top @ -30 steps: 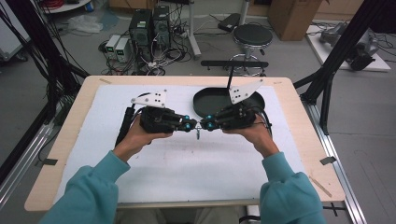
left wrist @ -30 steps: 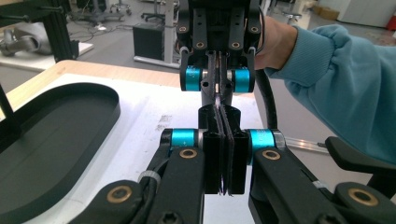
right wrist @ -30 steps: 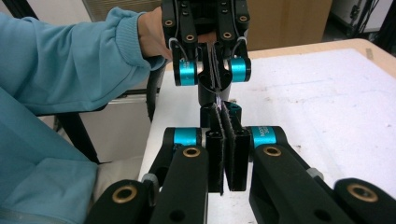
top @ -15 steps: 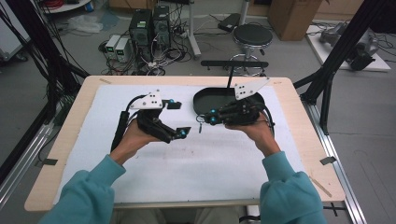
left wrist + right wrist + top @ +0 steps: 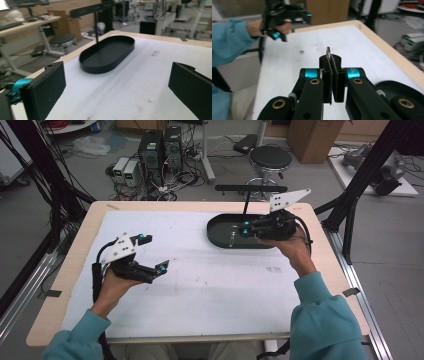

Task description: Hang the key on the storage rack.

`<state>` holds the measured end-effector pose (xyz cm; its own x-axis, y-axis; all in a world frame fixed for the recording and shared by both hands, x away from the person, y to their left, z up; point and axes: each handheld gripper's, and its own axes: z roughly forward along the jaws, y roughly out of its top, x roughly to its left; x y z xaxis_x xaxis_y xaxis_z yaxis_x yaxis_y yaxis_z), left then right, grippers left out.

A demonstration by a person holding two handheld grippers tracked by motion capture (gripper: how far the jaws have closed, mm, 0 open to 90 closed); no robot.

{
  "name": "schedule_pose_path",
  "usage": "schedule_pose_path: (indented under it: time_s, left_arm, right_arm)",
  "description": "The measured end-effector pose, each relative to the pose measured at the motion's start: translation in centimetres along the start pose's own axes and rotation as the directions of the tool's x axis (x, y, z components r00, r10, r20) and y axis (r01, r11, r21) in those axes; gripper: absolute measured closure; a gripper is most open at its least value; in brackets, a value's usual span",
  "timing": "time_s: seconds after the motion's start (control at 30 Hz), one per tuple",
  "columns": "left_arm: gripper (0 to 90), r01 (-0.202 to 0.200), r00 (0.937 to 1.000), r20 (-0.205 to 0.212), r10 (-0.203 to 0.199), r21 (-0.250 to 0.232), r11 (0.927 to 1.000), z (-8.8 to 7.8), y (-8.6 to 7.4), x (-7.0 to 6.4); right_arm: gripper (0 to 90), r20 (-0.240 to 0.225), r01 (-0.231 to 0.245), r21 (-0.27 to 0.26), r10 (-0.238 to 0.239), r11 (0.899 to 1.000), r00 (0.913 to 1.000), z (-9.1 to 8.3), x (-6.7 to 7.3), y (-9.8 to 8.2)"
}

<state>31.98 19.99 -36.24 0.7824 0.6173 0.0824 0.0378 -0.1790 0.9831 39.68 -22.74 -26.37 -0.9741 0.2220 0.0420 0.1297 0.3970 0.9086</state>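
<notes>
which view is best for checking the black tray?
Left gripper view: the tray lies whole and unblocked between the open left gripper jaws, rim and inside visible. In the high view the tray is partly covered by the right gripper. The right gripper view catches a piece of its rim at lower right.

Round black stool (image 5: 270,157) behind the table (image 5: 190,206)

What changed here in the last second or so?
The two tools met mid-table around a small metal piece. The left tool then opened, let go and drew back toward the table's left side, empty. The right tool stays shut on the thin metal piece and has carried it over the black tray. The tray and the white mat stayed put.
</notes>
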Motion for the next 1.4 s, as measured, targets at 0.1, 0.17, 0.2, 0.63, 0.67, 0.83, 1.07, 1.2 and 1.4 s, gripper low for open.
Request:
schedule_pose_path:
  time_s: [0.1,0.17,0.2,0.63,0.67,0.83,1.07,1.2,1.4]
  left_arm:
    - [1.7,0.037,0.9985,-0.039,-0.038,-0.03,0.9989,-1.8,-2.0,0.4]
    - [1.7,0.051,0.9971,-0.055,-0.053,-0.031,0.9982,-2.7,-3.1,0.5]
    - [1.7,0.055,0.9962,-0.065,-0.058,-0.043,0.9975,-3.1,-3.6,0.5]
    - [1.7,0.085,0.9836,-0.151,-0.1,-0.103,0.991,-6.2,-8.7,-0.4]
    - [1.7,0.091,0.9824,-0.154,-0.106,-0.102,0.9906,-6.3,-9.0,-0.4]
    - [1.7,0.105,0.977,-0.173,-0.124,-0.113,0.988,-6.6,-9.8,0.0]
    - [1.7,0.107,0.9743,-0.187,-0.125,-0.103,0.9888,-6.5,-10.4,0.1]
    - [1.7,0.104,0.9748,-0.187,-0.122,-0.105,0.989,-6.5,-10.4,0.0]
    - [1.7,0.097,0.9734,-0.198,-0.116,-0.102,0.99,-6.5,-10.4,-0.1]
  right_arm:
    - [89.4,0.034,-0.01,-0.001,0.01,1.0,0.9994,-1.0,-0.6,0.5]
    - [89.3,0.048,-0.005,0.008,0.005,1.0,0.9988,-1.6,-1.2,0.8]
    - [89.3,0.068,-0.003,0.017,0.002,1.0,0.9977,-1.9,-1.5,1.0]
    - [89.3,0.177,-0.059,0.031,0.052,0.998,0.9828,-4.6,-4.9,1.8]
    - [89.3,0.183,-0.068,0.04,0.059,0.997,0.9813,-4.8,-5.2,1.9]
    - [89.3,0.218,-0.084,0.042,0.073,0.996,0.9732,-5.8,-6.3,2.2]
    - [89.3,0.253,-0.091,0.064,0.072,0.994,0.9648,-6.5,-7.6,2.8]
    - [89.3,0.267,-0.107,0.06,0.087,0.992,0.9598,-6.8,-8.2,3.0]
    - [89.3,0.284,-0.118,0.077,0.092,0.99,0.9544,-7.0,-9.2,3.4]
